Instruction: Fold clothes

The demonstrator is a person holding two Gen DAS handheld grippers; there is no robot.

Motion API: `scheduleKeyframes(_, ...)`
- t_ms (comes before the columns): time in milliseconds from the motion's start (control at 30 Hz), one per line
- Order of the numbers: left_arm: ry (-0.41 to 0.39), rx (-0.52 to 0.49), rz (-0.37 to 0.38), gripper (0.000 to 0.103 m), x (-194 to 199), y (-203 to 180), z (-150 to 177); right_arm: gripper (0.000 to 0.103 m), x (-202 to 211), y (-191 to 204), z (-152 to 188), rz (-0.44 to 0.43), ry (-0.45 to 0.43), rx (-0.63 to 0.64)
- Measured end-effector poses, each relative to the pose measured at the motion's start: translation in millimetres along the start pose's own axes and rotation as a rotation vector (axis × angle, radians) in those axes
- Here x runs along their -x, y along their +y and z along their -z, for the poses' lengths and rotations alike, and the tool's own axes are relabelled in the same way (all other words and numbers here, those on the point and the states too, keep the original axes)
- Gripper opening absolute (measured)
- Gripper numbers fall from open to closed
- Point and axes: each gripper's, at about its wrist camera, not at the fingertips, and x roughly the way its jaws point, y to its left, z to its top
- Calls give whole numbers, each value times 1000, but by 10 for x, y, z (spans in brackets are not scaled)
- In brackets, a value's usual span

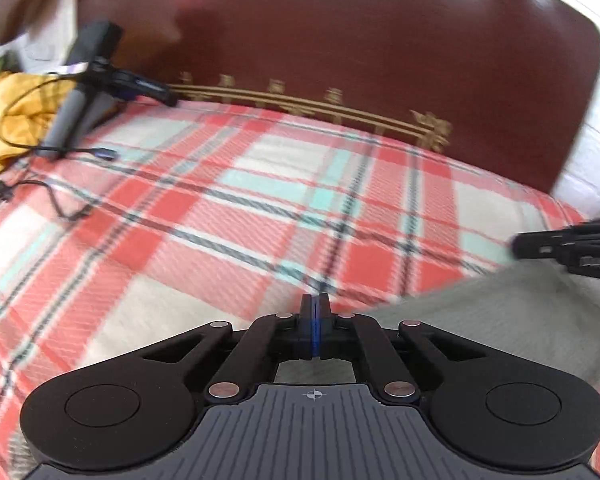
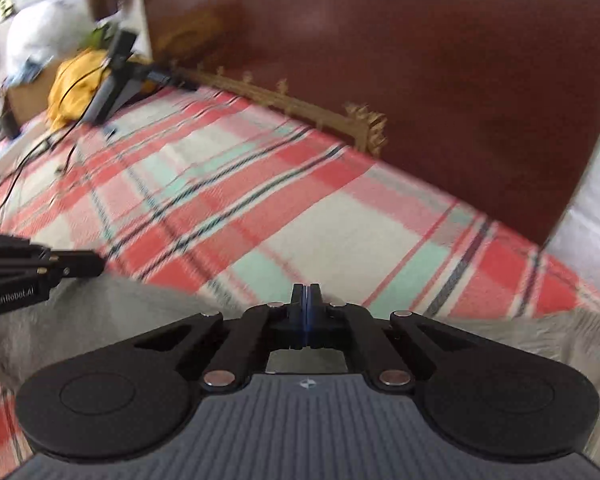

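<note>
A pale grey garment (image 1: 500, 320) lies on the plaid bedcover (image 1: 228, 208), low and right in the left wrist view. In the right wrist view the garment (image 2: 112, 320) spreads under and to both sides of the gripper. My left gripper (image 1: 315, 300) is shut with nothing seen between its jaws, above the garment's left edge. My right gripper (image 2: 306, 290) is shut with nothing seen between its jaws, above the garment's far edge. Each gripper shows in the other's view: the right gripper (image 1: 564, 246) and the left gripper (image 2: 40, 272).
A dark red headboard (image 1: 340, 40) with gold trim (image 1: 320, 108) stands at the far side of the bed. A black camera stand (image 1: 84, 84) with cables (image 1: 52, 200) and a yellow cloth (image 1: 12, 120) sit at the far left. White bags (image 2: 44, 20) stand beyond.
</note>
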Motion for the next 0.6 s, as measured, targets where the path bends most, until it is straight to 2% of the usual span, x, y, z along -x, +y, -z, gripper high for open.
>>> scheduleKeyframes(67,-21,51,38,0,146,101,-14,0,151,2,-10,-47,-10,-17)
scheduleKeyframes(100,-27,43,66,0,263,117,0,0,232,30,1,-76,-4,-9)
scheduleKeyframes(200,-13,-144,103,0,587,-26,194,0,427,245,189,-151,43,103)
scheduleKeyframes(267,45,-270,52,0,595,-67,372,0,460,286,352,-146,84,167)
scheduleKeyframes(300,77,-290,12,0,551,-6,435,0,463,284,430,-135,106,192)
scheduleKeyframes(400,84,-230,-49,0,570,297,447,0,491,41,524,-75,105,153)
scheduleKeyframes(533,95,-210,-171,0,559,599,406,0,576,-361,554,40,100,109)
scheduleKeyframes(600,95,-214,-185,0,577,643,407,0,619,-518,573,76,95,87)
